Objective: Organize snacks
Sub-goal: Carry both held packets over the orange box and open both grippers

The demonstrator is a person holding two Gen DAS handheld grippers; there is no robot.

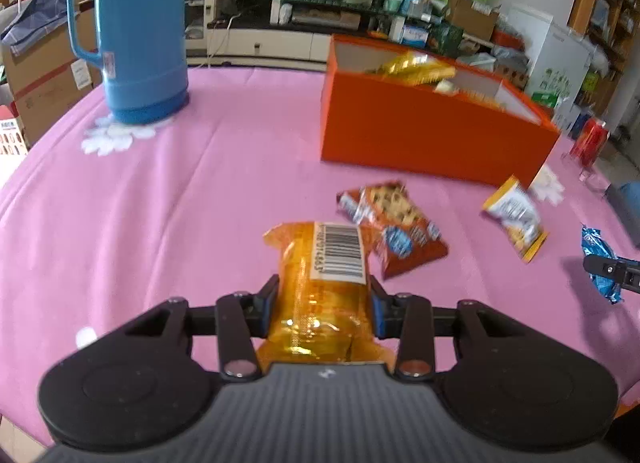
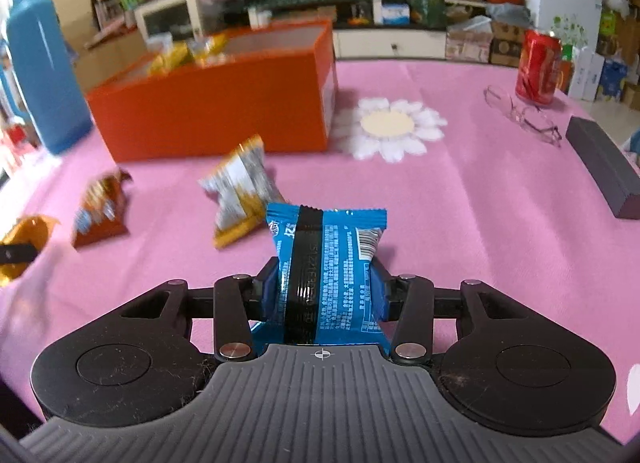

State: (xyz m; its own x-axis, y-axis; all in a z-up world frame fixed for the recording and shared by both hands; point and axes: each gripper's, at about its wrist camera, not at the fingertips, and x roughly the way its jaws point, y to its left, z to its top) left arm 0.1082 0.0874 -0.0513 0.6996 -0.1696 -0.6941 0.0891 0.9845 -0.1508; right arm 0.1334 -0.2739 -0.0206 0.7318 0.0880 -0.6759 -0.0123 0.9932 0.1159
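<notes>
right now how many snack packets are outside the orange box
4: orange packet in the left fingers, blue packet in the right fingers, brown cookie packet and yellow-white packet lying on the tablecloth. Others sit inside the box.

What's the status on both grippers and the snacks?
Left gripper shut on orange packet. Right gripper shut on blue packet. Orange box ahead, unobstructed.

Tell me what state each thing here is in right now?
Left gripper: shut on orange packet.
Right gripper: shut on blue packet.
Orange box: open, snacks inside.
Brown snack bag: lying loose on tablecloth.
White-yellow bag: loose on tablecloth.
Red can: upright.
</notes>
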